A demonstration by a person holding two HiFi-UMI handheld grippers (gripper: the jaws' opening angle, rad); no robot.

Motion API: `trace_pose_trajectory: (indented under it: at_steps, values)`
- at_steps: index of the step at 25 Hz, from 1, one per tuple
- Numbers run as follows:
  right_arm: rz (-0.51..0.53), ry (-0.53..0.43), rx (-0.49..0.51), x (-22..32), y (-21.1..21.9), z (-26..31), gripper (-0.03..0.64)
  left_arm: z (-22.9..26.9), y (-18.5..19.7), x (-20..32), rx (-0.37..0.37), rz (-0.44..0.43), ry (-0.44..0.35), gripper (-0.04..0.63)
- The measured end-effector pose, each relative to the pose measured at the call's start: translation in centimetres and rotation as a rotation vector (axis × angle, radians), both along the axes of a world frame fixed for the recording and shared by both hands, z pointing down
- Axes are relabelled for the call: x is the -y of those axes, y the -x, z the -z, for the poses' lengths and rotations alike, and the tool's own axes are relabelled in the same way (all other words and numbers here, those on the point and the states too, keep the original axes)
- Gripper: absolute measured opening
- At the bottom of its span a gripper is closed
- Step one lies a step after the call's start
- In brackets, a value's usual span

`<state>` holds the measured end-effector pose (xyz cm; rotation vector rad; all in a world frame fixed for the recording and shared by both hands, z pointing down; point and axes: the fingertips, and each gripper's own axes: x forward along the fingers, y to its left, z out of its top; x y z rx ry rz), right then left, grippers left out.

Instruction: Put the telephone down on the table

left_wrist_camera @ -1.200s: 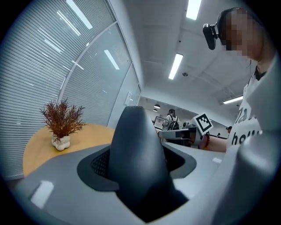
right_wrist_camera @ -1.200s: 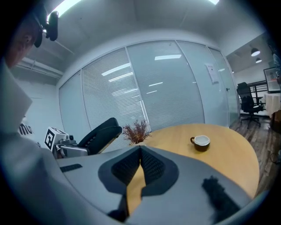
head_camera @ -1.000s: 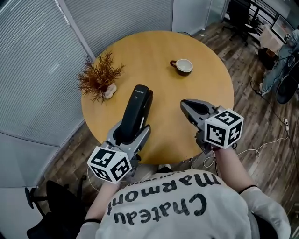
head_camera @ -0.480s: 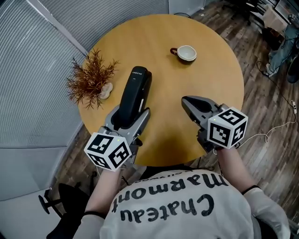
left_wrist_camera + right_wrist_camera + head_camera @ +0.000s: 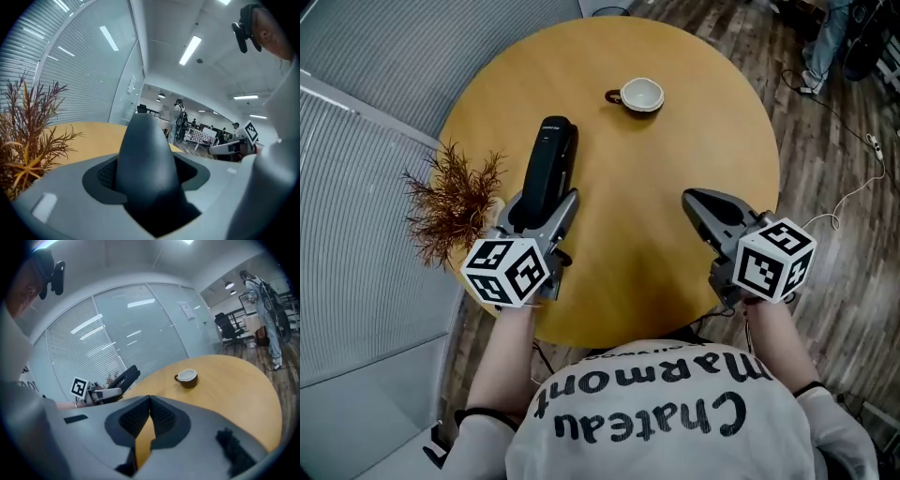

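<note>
The black telephone (image 5: 546, 169) is a long handset, clamped at its near end between the jaws of my left gripper (image 5: 541, 201) over the left side of the round wooden table (image 5: 656, 178). In the left gripper view the telephone (image 5: 147, 173) fills the gap between the jaws. From the right gripper view the telephone (image 5: 125, 377) slants upward, its far end off the table. My right gripper (image 5: 692, 199) hovers over the table's near right part, jaws shut with nothing between them, as its own view of the gripper (image 5: 150, 400) confirms.
A brown and white cup (image 5: 639, 95) stands at the far side of the table. A dried reddish plant (image 5: 450, 202) sits at the table's left edge, close to my left gripper. Ribbed glass walls run along the left; wooden floor lies to the right.
The head view has swung, so the table now sits higher and further left. My left gripper, still holding the telephone, now lies closer beside the plant. The right gripper stays shut.
</note>
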<state>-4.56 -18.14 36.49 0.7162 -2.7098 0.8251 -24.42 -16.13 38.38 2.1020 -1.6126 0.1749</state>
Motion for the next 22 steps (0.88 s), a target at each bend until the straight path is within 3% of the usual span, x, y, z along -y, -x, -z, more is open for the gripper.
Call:
trace_pose_trajectory:
  at_steps: [7, 17, 22]
  values:
    - [-0.147, 0.042, -0.054, -0.3, -3.0, -2.2, 0.014, -5.5, 2.9, 3.7, -0.018, -0.012, 0.07, 0.308]
    - [-0.214, 0.074, -0.124, -0.7, -5.0, -3.3, 0.014, -12.3, 4.1, 7.4, 0.069, -0.043, 0.186, 0.308]
    - [-0.209, 0.072, -0.149, -1.4, -5.2, -4.3, 0.014, -14.5, 4.3, 7.4, 0.174, -0.081, 0.226, 0.308]
